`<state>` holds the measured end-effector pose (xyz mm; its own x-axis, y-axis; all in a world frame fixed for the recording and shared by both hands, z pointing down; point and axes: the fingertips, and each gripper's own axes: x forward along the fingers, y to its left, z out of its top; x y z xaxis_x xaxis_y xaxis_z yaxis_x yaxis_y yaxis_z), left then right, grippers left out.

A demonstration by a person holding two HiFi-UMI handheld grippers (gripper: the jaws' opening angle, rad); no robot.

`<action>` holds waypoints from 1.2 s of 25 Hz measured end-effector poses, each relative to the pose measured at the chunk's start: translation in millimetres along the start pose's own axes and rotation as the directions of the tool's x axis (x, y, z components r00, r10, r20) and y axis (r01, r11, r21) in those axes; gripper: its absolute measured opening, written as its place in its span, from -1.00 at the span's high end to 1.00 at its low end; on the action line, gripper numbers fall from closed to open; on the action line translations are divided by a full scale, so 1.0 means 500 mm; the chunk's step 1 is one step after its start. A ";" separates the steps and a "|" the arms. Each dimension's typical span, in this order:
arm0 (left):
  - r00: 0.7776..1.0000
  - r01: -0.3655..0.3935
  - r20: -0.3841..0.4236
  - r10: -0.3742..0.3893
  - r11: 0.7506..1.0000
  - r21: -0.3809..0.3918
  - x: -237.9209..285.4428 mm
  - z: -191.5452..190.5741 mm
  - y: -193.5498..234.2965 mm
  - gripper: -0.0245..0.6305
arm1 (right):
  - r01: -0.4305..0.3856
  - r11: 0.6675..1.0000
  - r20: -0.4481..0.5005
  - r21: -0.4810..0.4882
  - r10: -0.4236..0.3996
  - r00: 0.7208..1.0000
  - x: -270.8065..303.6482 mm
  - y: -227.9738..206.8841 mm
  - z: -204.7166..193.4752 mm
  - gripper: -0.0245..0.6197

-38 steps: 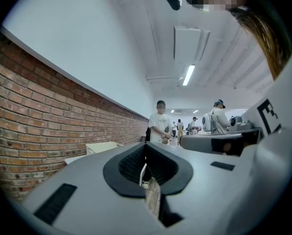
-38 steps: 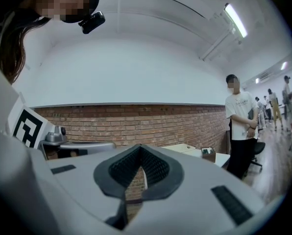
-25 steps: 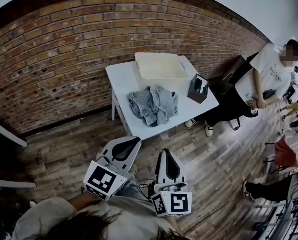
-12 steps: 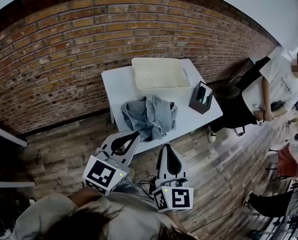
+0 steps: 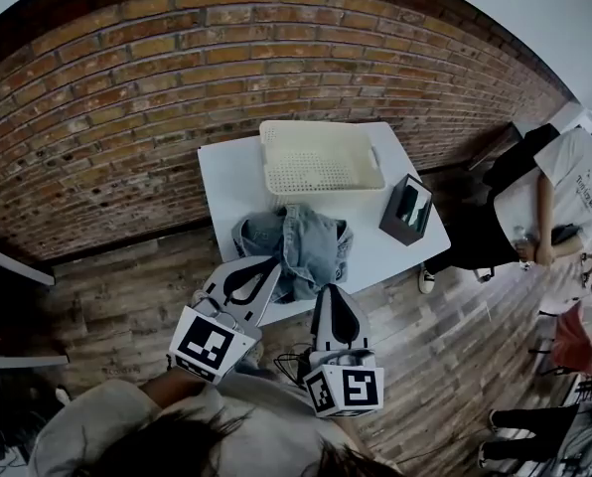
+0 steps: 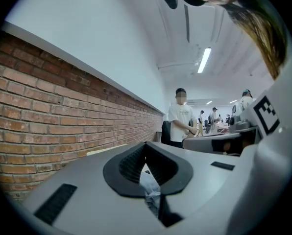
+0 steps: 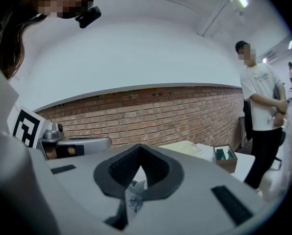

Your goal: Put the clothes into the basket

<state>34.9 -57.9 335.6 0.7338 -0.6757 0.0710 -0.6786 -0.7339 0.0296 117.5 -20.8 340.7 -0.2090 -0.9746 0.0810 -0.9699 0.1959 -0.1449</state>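
Observation:
A crumpled heap of blue denim clothes [image 5: 298, 247] lies on the near half of a small white table [image 5: 226, 182]. Behind it on the table stands a cream plastic basket [image 5: 320, 156], nothing in it. My left gripper [image 5: 260, 266] hangs just short of the table's near edge, left of the heap, jaws shut and holding nothing. My right gripper [image 5: 334, 292] is beside it, at the heap's near side, also shut and holding nothing. In the left gripper view a sliver of denim [image 6: 151, 190] shows through the jaw gap. The right gripper view shows denim [image 7: 134, 192] and the basket [image 7: 182, 147] beyond.
A dark open box [image 5: 408, 209] stands on the table's right end. A brick wall [image 5: 127, 97] runs behind the table. A person in a white shirt [image 5: 559, 197] sits to the right, with chairs and legs farther right. A white frame [image 5: 8, 316] stands at the left.
The table, clothes and basket have come nearer and lower in the head view. Both grippers now reach the table's near edge, still shut. The seated person has slid toward the right edge.

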 end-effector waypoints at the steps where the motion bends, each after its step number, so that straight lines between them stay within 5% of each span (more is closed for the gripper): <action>1: 1.000 -0.002 -0.005 0.002 1.000 -0.005 0.007 -0.003 0.002 0.90 | -0.007 1.000 -0.003 0.005 0.007 1.000 0.006 -0.002 -0.002 0.90; 16: 0.997 -0.036 -0.065 0.033 0.998 -0.050 0.051 -0.052 0.049 0.90 | 0.012 1.000 -0.055 0.019 -0.011 0.998 0.050 -0.041 -0.029 0.90; 25: 0.983 -0.004 -0.185 -0.002 0.999 -0.034 0.093 -0.132 0.059 0.90 | 0.043 0.999 -0.093 0.033 -0.039 0.995 0.085 -0.053 -0.071 0.90; 30: 0.965 0.024 -0.258 -0.049 0.995 -0.101 0.109 -0.192 0.066 0.89 | 0.056 0.998 -0.127 0.028 -0.052 0.990 0.103 -0.060 -0.103 0.79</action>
<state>49.7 -112.2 436.3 0.7332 -0.5978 0.3242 -0.6608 -0.7388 0.1321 129.6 -71.1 399.8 -0.1722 -0.9617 0.2135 -0.9762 0.1376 -0.1676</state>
